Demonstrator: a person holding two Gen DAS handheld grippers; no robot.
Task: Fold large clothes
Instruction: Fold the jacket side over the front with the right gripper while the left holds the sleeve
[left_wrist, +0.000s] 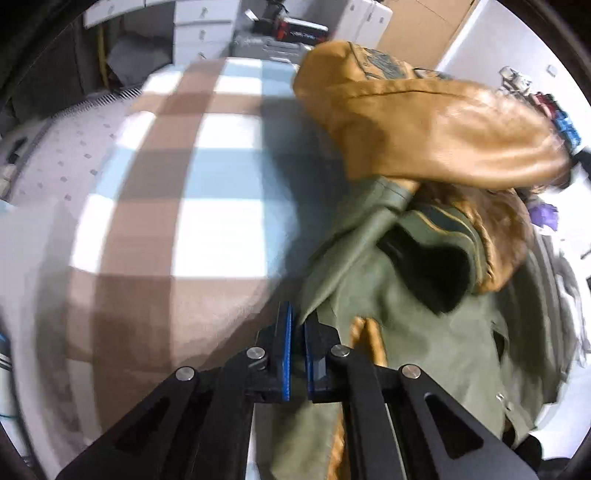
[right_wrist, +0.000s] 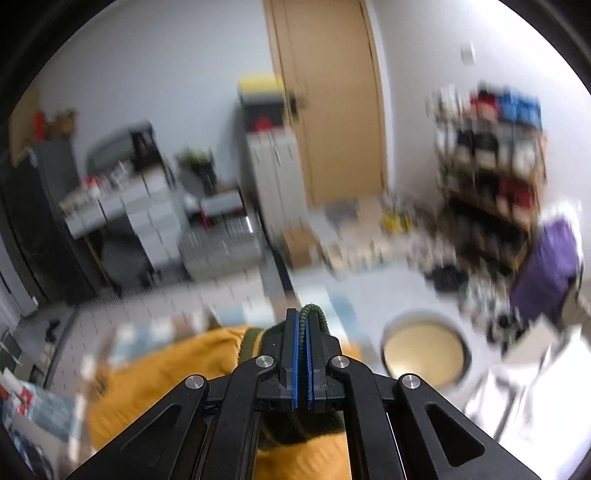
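Two grippers are mine. My left gripper (left_wrist: 297, 325) pinches the green jacket's (left_wrist: 417, 332) edge above the checked blanket (left_wrist: 207, 177). My right gripper (right_wrist: 303, 325) is clamped on its dark ribbed cuff (right_wrist: 314, 312), lifting the tan sleeve (right_wrist: 166, 373).

Checked brown, white and blue bed cover (left_wrist: 192, 206) lies ahead-left of the left jaws. Ahead of the right jaws: tan door (right_wrist: 332, 110), white cabinet (right_wrist: 275, 173) beside it. Right of them: cluttered shelf rack (right_wrist: 491, 158), purple cloth (right_wrist: 550, 266), round wooden stool (right_wrist: 424, 350).
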